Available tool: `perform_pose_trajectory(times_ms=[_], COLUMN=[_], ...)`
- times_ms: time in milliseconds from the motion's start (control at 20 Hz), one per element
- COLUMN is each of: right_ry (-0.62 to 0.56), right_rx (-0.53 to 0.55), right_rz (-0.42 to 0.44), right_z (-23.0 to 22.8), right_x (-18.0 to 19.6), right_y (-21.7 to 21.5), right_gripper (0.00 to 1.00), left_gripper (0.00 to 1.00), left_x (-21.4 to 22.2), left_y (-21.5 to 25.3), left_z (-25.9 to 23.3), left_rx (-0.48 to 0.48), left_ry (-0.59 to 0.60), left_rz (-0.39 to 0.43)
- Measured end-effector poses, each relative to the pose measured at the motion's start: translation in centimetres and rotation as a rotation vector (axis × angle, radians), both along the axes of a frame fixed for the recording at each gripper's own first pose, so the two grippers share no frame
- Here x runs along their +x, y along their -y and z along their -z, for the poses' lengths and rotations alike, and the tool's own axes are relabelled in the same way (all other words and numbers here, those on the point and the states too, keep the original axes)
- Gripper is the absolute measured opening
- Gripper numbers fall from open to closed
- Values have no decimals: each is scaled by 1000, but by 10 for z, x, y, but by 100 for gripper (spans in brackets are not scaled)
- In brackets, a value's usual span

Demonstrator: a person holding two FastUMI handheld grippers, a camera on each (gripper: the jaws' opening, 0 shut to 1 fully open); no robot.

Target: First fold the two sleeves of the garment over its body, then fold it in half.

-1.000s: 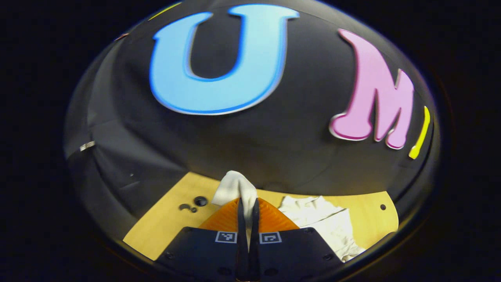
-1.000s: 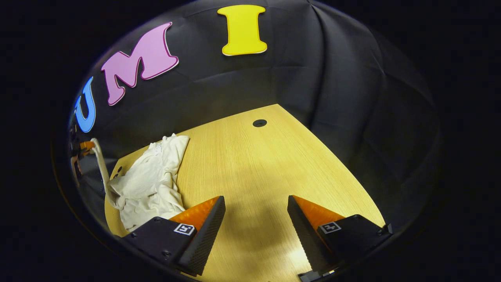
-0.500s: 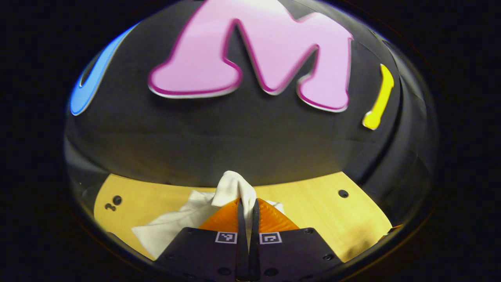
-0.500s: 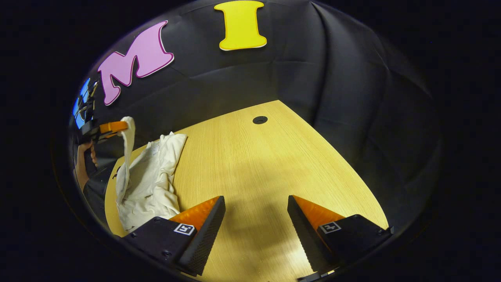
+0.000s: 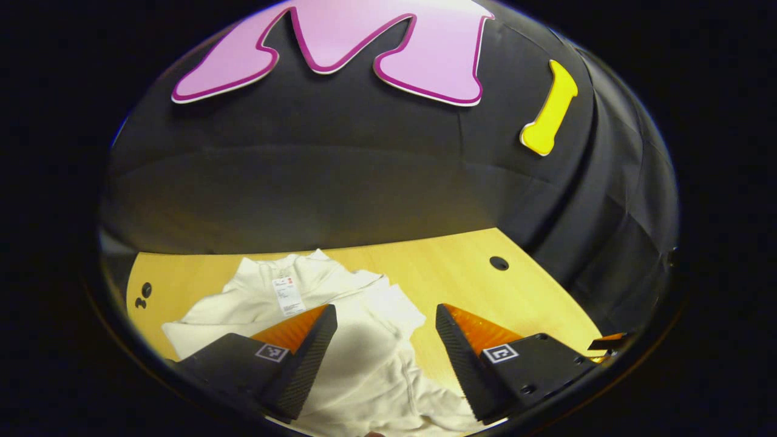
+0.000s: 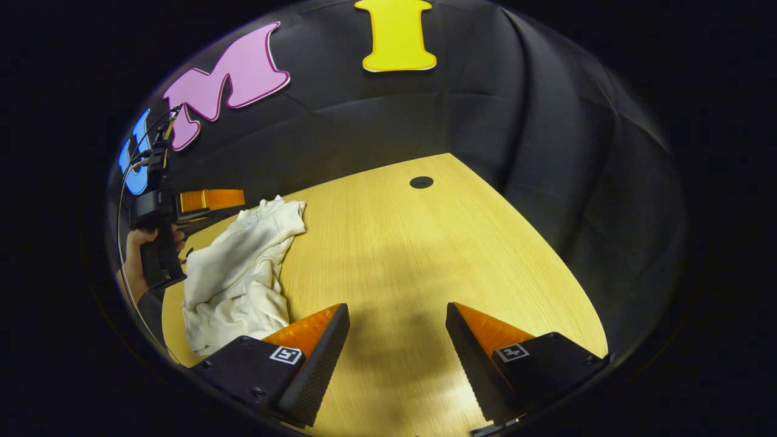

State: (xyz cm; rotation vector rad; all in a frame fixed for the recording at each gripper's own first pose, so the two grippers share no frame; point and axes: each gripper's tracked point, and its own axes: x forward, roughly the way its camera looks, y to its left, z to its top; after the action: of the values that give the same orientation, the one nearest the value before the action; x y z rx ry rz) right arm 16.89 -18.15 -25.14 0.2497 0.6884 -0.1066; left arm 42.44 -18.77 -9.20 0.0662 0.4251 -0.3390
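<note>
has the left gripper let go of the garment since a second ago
Yes. The left gripper now hangs open above the garment, which lies on the table; earlier its fingers pinched a raised fold.

Left claw (image 5: 383,340) spread, right claw (image 6: 397,340) spread

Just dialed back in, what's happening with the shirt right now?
A person is folding a white garment on the wooden table with a gripper in each hand. The left gripper is open above the garment, holding nothing; the right gripper view shows it beside the garment, held in a hand. The right gripper is open too, over bare table to the side. The garment lies bunched, with a tag near its collar, not yet folded in half.
</note>
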Motion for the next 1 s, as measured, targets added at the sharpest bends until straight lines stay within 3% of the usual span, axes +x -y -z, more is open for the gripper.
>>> perform_pose_trajectory(times_ms=[300,600,800,1000], right_ry=[-3,-32,-61,-118], right_rx=[37,98,92,70], right_rz=[-66,-169,-245,-303], right_z=[2,7,17,40], right_x=[3,-2,-4,-9], right_y=[-41,-104,-141,-170], right_gripper=[98,99,99,99], left_gripper=[98,98,98,98], left_x=[-87,-183,-222,-239], left_y=[-99,-202,-242,-247], left_z=[26,90,131,161], left_rx=[5,-2,-33,-59], left_ry=[-29,-177,-266,-338], left_rz=[-137,-317,-416,-452])
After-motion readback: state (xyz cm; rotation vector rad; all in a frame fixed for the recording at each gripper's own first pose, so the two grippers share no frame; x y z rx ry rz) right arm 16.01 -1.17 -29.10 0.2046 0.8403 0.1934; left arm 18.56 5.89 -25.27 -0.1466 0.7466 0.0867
